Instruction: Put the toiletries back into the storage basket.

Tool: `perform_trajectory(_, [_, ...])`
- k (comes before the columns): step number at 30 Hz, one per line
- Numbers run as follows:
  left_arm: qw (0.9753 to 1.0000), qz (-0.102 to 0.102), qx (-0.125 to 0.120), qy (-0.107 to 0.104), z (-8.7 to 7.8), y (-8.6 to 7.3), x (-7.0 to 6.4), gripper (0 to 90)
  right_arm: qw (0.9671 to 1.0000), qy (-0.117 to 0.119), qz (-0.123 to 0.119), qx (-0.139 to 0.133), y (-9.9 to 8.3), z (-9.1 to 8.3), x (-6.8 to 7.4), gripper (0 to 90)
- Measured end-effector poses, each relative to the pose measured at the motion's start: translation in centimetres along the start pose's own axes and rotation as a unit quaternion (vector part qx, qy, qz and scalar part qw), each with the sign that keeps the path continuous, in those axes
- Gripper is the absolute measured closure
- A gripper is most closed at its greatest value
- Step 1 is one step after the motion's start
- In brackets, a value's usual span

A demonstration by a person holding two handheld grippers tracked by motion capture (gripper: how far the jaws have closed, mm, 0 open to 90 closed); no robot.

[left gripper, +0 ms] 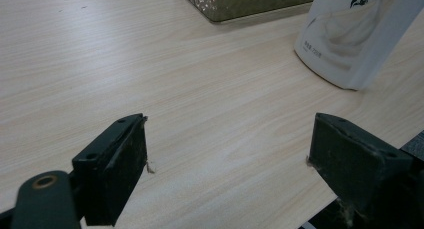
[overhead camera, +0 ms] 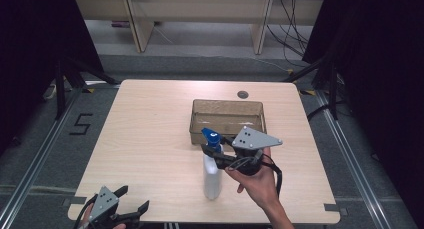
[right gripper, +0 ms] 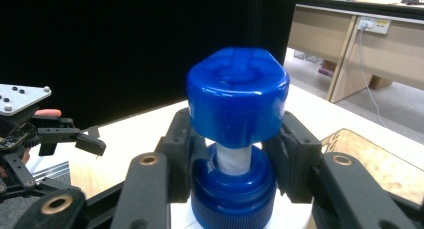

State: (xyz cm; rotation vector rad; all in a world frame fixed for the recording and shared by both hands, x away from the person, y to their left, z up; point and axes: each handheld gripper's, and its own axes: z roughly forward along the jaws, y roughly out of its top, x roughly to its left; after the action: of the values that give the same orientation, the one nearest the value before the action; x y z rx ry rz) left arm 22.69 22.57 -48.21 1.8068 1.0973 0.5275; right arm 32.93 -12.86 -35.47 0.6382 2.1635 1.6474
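Note:
A white bottle [overhead camera: 211, 176] with a blue pump cap [overhead camera: 212, 138] stands upright on the table in front of the brown box. My right gripper [overhead camera: 212, 151] is shut on the bottle's neck just under the cap. In the right gripper view the blue cap [right gripper: 237, 96] rises between the two jaws, which press the white neck [right gripper: 233, 160] from both sides. My left gripper [overhead camera: 134, 200] hovers open at the table's near left corner with nothing in it. In the left gripper view its jaws stand wide apart over bare wood, and the bottle's base [left gripper: 356, 36] shows at upper right.
An open brown box [overhead camera: 227, 120] sits mid-table behind the bottle, also seen as a box corner [left gripper: 240, 1]. A small round grommet [overhead camera: 243, 94] lies near the far edge. Desks and cables stand on the floor beyond the table [overhead camera: 150, 129].

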Motion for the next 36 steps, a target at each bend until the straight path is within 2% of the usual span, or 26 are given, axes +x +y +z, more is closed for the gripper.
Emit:
perform_trajectory(1, [1.0,0.0,0.0,0.0,0.0,0.0,0.0,14.8,1.0,0.0,0.0,0.0,0.0,0.0,0.0,58.4])
perform_trajectory(2, [1.0,0.001,0.001,0.0,0.0,0.0,0.0,14.9,0.9998,0.009,0.016,0.002,0.0,-0.1,0.1,59.9])
perform_trajectory(5, [1.0,0.005,-0.001,-0.002,-0.1,0.0,0.0,14.9,0.9997,0.007,0.024,0.004,0.1,-0.3,0.4,60.6])
perform_trajectory(7, [1.0,0.001,-0.006,-0.001,-0.1,-0.1,0.0,14.9,0.9998,0.01,0.015,-0.008,0.1,-0.1,0.2,61.2])
perform_trajectory(10, [1.0,0.0,-0.004,-0.001,-0.2,-0.1,0.0,14.9,0.9999,0.006,0.012,-0.009,0.2,-0.1,0.3,61.9])
perform_trajectory(11, [1.0,0.006,0.001,0.001,-0.3,0.0,0.0,14.8,0.9997,0.012,0.022,-0.008,0.3,-0.2,0.3,61.9])
perform_trajectory(12, [1.0,0.004,-0.002,-0.002,-0.2,0.0,-0.1,14.8,0.9998,0.011,0.013,-0.006,0.4,-0.2,0.2,61.9])
perform_trajectory(17, [1.0,0.008,0.001,-0.002,-0.2,0.0,-0.1,14.8,0.9998,0.01,0.015,-0.008,0.7,0.0,0.2,61.9])
perform_trajectory(19, [1.0,0.007,0.001,0.0,-0.3,0.0,-0.1,14.8,0.9999,0.006,0.005,-0.014,1.1,-0.1,0.1,61.9])
perform_trajectory(22, [1.0,0.004,-0.001,0.001,-0.3,0.0,-0.1,14.9,0.9997,0.01,0.012,-0.019,1.4,-0.1,0.1,61.9])
perform_trajectory(24, [1.0,0.006,0.0,0.002,-0.3,0.0,-0.1,14.9,0.9997,0.004,0.004,-0.026,1.8,-0.2,-0.1,61.9])
perform_trajectory(25, [1.0,0.006,0.001,0.002,-0.3,0.0,-0.1,14.9,0.9996,0.01,0.013,-0.025,1.9,-0.2,0.0,61.9])
perform_trajectory(26, [1.0,0.006,0.001,0.001,-0.3,0.0,-0.1,14.8,0.9994,0.003,-0.002,-0.033,2.1,-0.2,-0.3,61.9])
perform_trajectory(32, [1.0,0.005,0.001,0.003,-0.3,0.0,0.0,14.8,0.9993,0.002,0.008,-0.036,2.4,-0.4,-0.6,61.9])
perform_trajectory(33, [1.0,0.005,0.001,0.002,-0.3,0.0,0.0,14.8,0.9993,0.004,0.02,-0.032,2.5,-0.5,-0.6,61.9])
perform_trajectory(36, [1.0,0.004,-0.001,0.002,-0.3,0.0,-0.1,14.8,0.9992,0.002,0.012,-0.038,2.6,-0.6,-0.9,61.9])
